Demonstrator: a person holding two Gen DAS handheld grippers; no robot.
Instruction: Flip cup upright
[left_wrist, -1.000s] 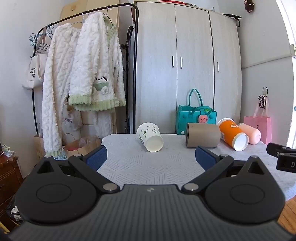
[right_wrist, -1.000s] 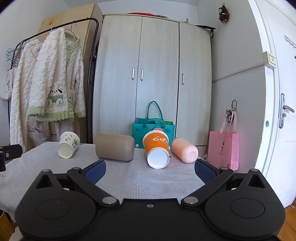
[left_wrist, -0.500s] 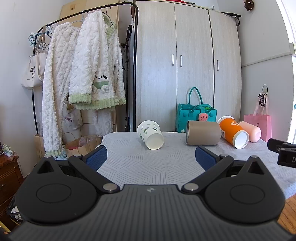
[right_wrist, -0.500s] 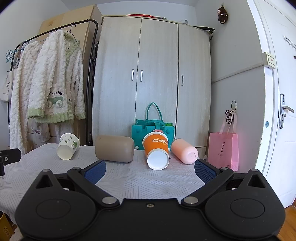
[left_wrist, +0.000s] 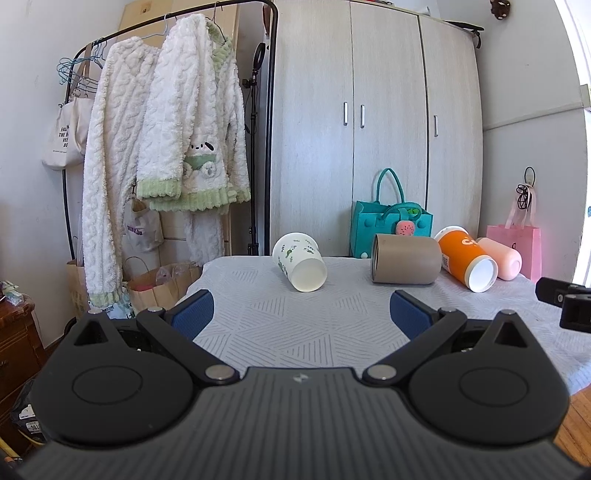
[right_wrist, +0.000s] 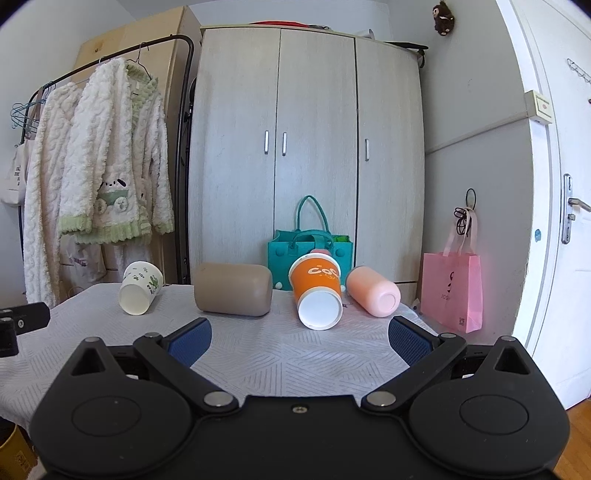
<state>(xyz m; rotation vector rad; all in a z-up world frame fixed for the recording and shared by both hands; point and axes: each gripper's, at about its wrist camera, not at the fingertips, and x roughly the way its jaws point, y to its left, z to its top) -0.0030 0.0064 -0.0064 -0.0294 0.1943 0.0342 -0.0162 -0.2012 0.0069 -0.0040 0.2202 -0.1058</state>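
Tabletop (right_wrist: 258, 354) holds orange cup (right_wrist: 317, 291) sideways, seemingly beyond gaping right claw (right_wrist: 300, 332).

left wrist: low, table's left, faces wardrobe (left_wrist: 373, 147) | right wrist: table's right, same heading | shared: four cups, wardrobe

cups (right_wrist: 319, 295): 4 | bags (right_wrist: 309, 251): 2 | wardrobe (right_wrist: 310, 147): 1 | robes (right_wrist: 110, 166): 2
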